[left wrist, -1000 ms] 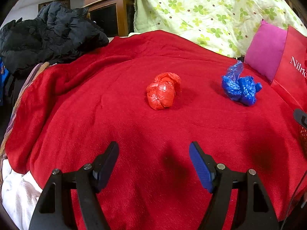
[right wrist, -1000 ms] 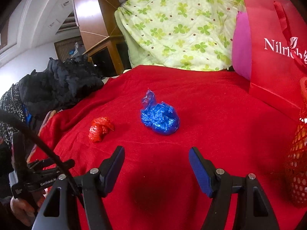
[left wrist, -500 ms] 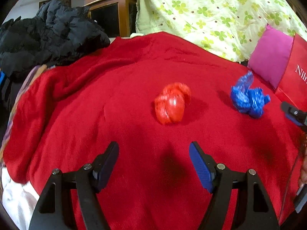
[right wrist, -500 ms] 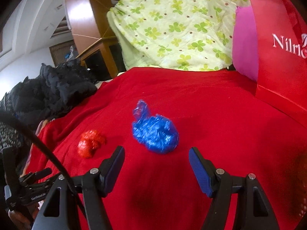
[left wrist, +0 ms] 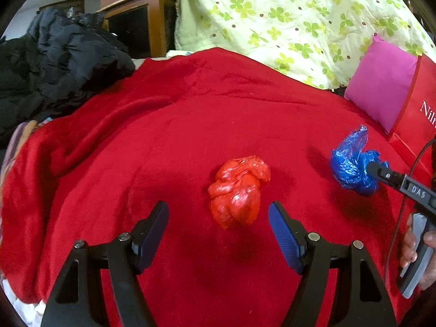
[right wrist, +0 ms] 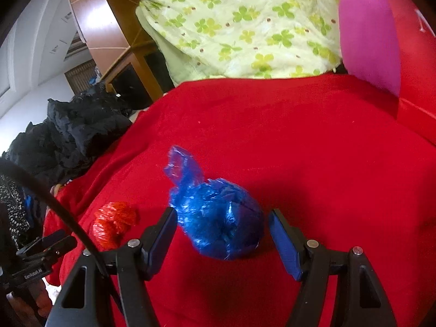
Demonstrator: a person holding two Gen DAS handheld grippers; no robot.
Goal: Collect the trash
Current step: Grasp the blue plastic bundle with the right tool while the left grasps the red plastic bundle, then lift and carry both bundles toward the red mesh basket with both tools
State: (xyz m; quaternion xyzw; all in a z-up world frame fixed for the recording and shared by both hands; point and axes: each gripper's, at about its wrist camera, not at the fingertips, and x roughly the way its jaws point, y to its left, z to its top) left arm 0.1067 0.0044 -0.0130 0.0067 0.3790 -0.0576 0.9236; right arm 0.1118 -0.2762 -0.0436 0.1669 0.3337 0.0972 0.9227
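Observation:
A crumpled red plastic bag [left wrist: 237, 190] lies on the red blanket [left wrist: 190, 114], just ahead of my open left gripper [left wrist: 218, 223], between the lines of its fingers. A crumpled blue plastic bag [right wrist: 215, 215] lies between the fingertips of my open right gripper [right wrist: 222, 229]. The blue bag also shows in the left wrist view [left wrist: 351, 163] with the right gripper's finger beside it. The red bag shows at the left in the right wrist view [right wrist: 114, 223].
A red paper shopping bag [left wrist: 419, 125] and a pink cushion [left wrist: 381, 81] stand at the right. A green clover-print quilt [left wrist: 286, 19] is at the back. A black jacket [left wrist: 54, 62] is heaped at the left. A wooden cabinet [left wrist: 136, 21] stands behind.
Both grippers have moved forward and down toward the bags. The red bag now sits near the left fingertips, the blue bag between the right fingertips.

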